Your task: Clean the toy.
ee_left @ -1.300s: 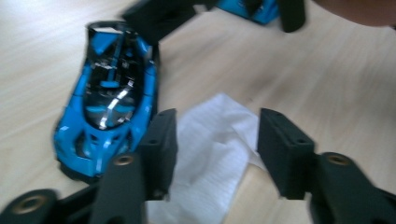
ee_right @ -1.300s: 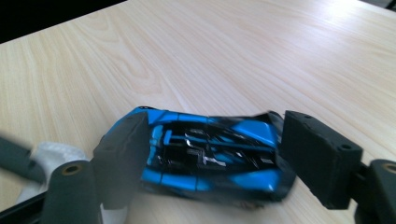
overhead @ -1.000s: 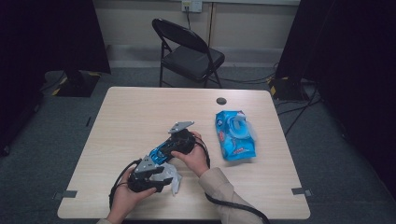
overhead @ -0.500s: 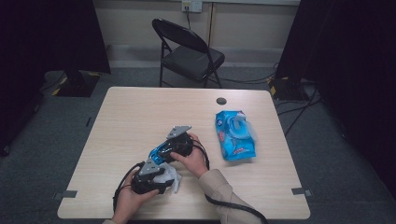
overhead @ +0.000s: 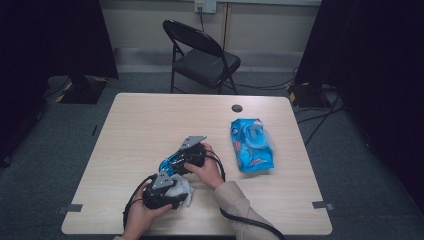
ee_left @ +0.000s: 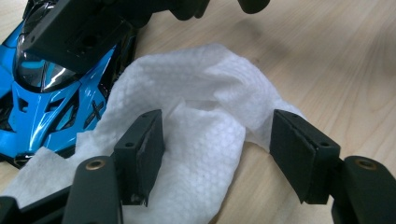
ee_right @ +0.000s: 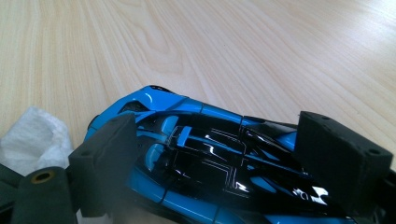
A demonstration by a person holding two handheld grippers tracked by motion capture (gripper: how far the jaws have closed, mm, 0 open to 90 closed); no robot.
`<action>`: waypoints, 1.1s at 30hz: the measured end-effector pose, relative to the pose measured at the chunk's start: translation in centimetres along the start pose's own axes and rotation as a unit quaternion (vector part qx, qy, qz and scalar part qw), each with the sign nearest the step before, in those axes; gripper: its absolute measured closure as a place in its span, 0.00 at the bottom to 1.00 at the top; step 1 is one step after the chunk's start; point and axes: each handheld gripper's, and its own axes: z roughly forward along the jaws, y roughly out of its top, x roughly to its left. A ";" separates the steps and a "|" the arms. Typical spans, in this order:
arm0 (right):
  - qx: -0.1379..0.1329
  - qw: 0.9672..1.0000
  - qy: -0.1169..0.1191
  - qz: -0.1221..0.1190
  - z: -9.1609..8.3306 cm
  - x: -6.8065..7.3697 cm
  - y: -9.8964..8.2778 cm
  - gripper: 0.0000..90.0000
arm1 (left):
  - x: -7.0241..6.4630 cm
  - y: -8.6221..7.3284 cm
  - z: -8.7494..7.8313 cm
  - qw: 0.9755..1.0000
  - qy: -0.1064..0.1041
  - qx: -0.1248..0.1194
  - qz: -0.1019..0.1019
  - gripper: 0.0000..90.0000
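Note:
A glossy blue and black toy car [ee_right: 196, 140] lies on the table between the pads of my right gripper [ee_right: 224, 149], which press on its two sides; those jaws have eased a little wider. In the high view the car [overhead: 170, 164] sits mid-table under that gripper [overhead: 176, 165]. A crumpled white wipe [ee_left: 205, 93] lies by the car's nose [ee_left: 46, 102]. My left gripper [ee_left: 217, 144] straddles it, and its jaws have just been opening; the far pad stands apart from the wipe. The high view has this gripper [overhead: 172, 192] near the front edge.
A blue pack of wipes [overhead: 252, 145] with its flap raised lies to the right of the hands. A dark round grommet [overhead: 237, 108] sits near the table's far edge. A black folding chair [overhead: 205, 57] stands beyond the table. Cables trail off the front edge.

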 end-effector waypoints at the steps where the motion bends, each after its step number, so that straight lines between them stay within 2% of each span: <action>1: 0.001 1.000 0.001 -0.002 0.0 0.0 0.0 0.15 | -0.1 0.0 0.0 1.000 0.004 0.002 0.011 0.40; 4: 0.002 1.000 0.004 -0.004 0.0 0.0 0.0 0.15 | -0.3 0.1 0.1 0.999 0.014 0.011 0.029 0.42; 12: -0.016 1.000 0.000 -0.001 0.1 0.4 -0.3 0.15 | -0.1 0.0 -0.1 0.999 0.026 0.007 0.022 0.53; 18: -0.014 1.000 0.001 0.000 0.1 0.6 -0.2 0.15 | -0.1 0.2 -0.3 0.999 0.039 0.014 0.029 0.77; 20: -0.014 1.000 0.001 0.000 0.1 0.6 -0.3 0.15 | 0.1 0.2 -0.4 0.999 0.041 0.016 0.024 0.87; 21: -0.015 1.000 0.001 0.000 0.1 0.6 -0.3 0.15 | 0.3 0.2 -0.5 0.999 0.038 0.016 0.017 0.89; 23: -0.018 1.000 0.000 0.000 0.1 0.6 -0.4 0.15 | 0.7 0.2 -0.8 1.000 0.017 0.021 -0.015 0.95; 24: -0.019 1.000 -0.001 0.001 0.1 0.6 -0.4 0.15 | 1.0 0.2 -1.0 0.999 0.012 0.025 -0.034 0.96; 25: -0.020 1.000 -0.002 0.002 0.1 0.6 -0.4 0.15 | 1.2 0.1 -1.4 0.999 0.010 0.030 -0.040 0.97; 29: -0.021 1.000 -0.003 0.002 0.2 0.7 -0.4 0.15 | 2.2 -0.1 -3.3 0.997 0.009 0.032 -0.068 0.98; 33: -0.017 1.000 -0.002 0.003 0.2 0.8 -0.3 0.15 | 4.2 -0.7 -5.6 0.993 0.028 0.032 -0.109 0.98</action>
